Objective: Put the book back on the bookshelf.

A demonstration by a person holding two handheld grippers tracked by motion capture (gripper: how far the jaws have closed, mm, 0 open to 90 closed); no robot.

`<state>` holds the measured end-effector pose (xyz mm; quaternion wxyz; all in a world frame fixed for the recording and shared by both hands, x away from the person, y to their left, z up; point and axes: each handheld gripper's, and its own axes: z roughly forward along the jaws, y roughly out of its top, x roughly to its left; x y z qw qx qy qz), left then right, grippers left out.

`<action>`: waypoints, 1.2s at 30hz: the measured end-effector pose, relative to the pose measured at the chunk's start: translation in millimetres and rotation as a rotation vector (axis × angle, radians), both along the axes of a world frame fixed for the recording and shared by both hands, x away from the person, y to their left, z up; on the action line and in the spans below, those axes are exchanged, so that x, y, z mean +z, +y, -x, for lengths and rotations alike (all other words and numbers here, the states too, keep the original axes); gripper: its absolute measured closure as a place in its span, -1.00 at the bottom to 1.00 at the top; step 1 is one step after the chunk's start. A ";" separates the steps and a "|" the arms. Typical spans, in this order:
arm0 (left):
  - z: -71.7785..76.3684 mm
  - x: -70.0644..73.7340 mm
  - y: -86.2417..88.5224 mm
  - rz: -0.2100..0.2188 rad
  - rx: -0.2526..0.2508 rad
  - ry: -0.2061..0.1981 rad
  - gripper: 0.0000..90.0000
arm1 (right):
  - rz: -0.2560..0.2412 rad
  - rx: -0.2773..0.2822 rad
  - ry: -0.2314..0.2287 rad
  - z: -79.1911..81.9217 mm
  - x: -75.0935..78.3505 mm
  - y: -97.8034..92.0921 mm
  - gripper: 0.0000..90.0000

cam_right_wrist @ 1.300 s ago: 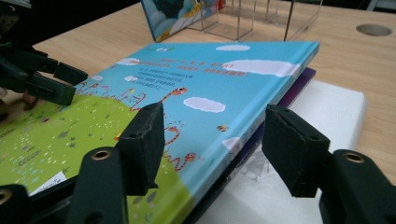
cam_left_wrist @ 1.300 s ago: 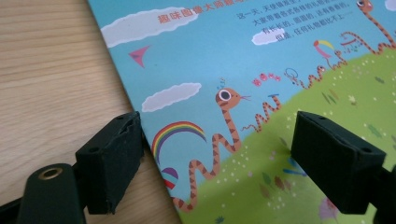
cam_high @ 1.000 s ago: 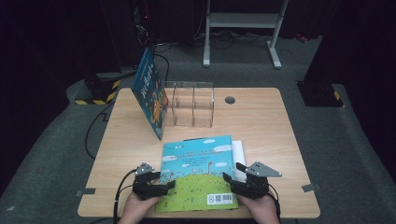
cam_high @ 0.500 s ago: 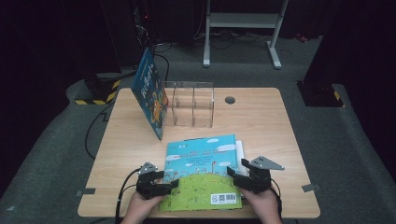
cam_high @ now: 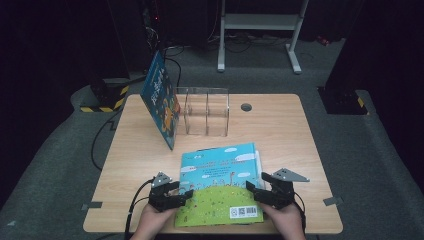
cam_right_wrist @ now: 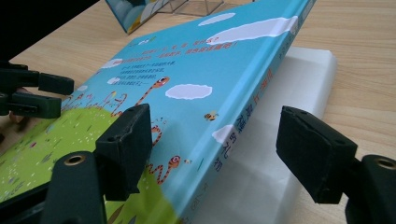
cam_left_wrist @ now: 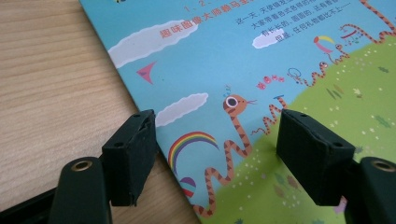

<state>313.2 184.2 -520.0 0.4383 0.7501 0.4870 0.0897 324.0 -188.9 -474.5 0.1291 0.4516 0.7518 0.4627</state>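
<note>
At lower centre of frame, both spread grippers, left gripper point(cam_high: 186, 195) and right gripper point(cam_high: 251, 189), flanked the picture book point(cam_high: 220, 184), each straddling one side edge.

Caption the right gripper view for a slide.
Open right gripper straddles the book spine above white foam.

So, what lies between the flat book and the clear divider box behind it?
In the high view, only bare wooden table lies between the flat book and the clear divider box; nothing stands in that stretch.
</note>
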 end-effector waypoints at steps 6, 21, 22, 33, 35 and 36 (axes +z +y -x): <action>-4.7 0.0 -5.3 0.019 0.010 0.011 -0.36 | -0.009 -0.001 0.013 -1.7 2.7 -2.3 -0.37; -4.0 -3.1 -6.8 0.036 0.016 -0.018 -0.36 | 0.027 0.007 0.054 -10.2 5.4 9.7 -0.34; -3.8 -3.3 -6.7 0.037 0.017 -0.019 -0.36 | 0.027 0.011 0.060 -11.3 5.7 9.5 -0.33; -3.5 -3.9 -7.0 0.041 0.020 -0.020 -0.36 | 0.000 0.001 0.063 -10.1 5.1 6.1 -0.16; -3.6 -3.9 -6.9 0.041 0.018 -0.019 -0.37 | -0.009 -0.004 0.070 -9.8 6.1 4.9 -0.10; -3.9 -4.1 -6.8 0.042 0.017 -0.020 -0.37 | -0.009 -0.004 0.070 -9.8 6.1 4.9 -0.10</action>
